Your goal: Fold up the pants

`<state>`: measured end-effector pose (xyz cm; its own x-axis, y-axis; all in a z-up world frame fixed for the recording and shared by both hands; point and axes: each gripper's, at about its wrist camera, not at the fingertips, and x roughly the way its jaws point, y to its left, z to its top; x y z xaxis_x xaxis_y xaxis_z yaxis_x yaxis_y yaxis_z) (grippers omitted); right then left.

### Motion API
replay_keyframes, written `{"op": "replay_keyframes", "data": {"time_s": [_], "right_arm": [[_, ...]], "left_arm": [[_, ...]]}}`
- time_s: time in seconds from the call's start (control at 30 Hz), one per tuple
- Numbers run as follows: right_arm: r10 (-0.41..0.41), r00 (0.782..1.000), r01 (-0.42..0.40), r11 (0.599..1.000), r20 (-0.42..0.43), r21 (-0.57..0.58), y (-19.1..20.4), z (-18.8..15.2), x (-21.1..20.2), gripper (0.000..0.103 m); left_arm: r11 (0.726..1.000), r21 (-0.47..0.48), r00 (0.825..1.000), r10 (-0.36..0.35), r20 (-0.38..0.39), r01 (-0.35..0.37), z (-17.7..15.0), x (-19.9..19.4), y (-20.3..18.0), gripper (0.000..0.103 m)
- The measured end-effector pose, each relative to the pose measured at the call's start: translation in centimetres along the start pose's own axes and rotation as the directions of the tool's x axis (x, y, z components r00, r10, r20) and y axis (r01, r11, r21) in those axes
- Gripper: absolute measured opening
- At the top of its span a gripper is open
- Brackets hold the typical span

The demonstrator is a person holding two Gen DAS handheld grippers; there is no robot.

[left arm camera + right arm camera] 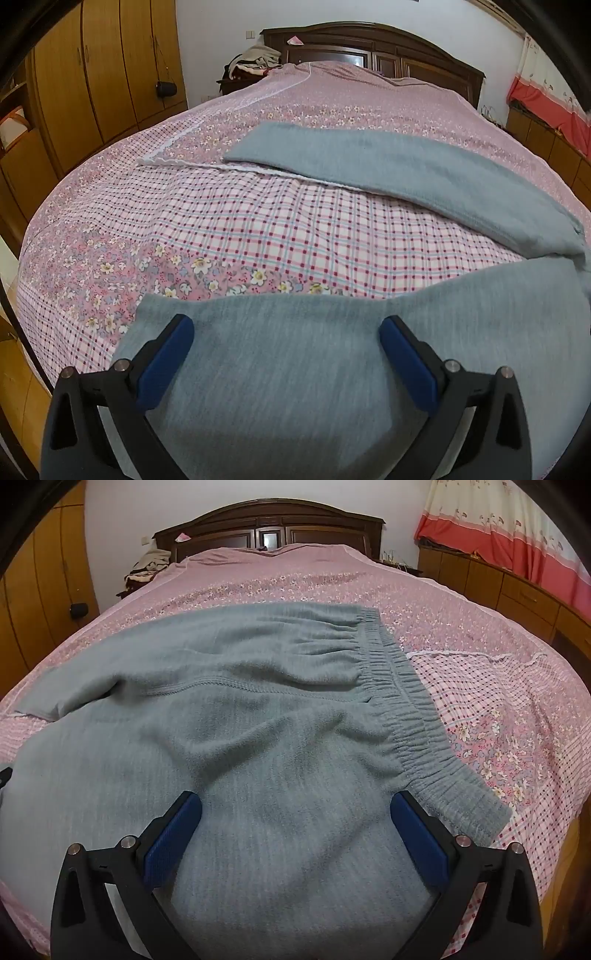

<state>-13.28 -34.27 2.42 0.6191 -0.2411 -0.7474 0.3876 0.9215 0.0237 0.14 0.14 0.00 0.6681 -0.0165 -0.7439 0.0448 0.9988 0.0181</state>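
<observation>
- We've got the left gripper (286,328) spread wide, blue pads (164,363) apart over the near leg of the grey pants (280,369), gripping nothing.
- Our right gripper (295,805) is just as wide, hovering over the seat, its right pad beside the elastic waistband (410,716).
- Both point forward along the bed, angled down.
- The pants lie spread flat, far leg (388,162) angled away across the pink floral-and-check bedspread (258,236).
- Beyond: dark wooden headboard (269,524), wooden wardrobe (92,66) left, red-and-cream curtain (517,528) right.
</observation>
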Motion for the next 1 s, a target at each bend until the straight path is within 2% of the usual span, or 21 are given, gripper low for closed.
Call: {"op": "replay_keyframes", "data": {"time_s": [1.0], "right_arm": [[-0.003,1.000,0.003,1.000,0.005,-0.003,0.06,-0.08,-0.08,0.103]], "left_arm": [[1.000,0.005,1.000,0.005,-0.002,-0.005,-0.15,0.16,0.23,0.103]]}}
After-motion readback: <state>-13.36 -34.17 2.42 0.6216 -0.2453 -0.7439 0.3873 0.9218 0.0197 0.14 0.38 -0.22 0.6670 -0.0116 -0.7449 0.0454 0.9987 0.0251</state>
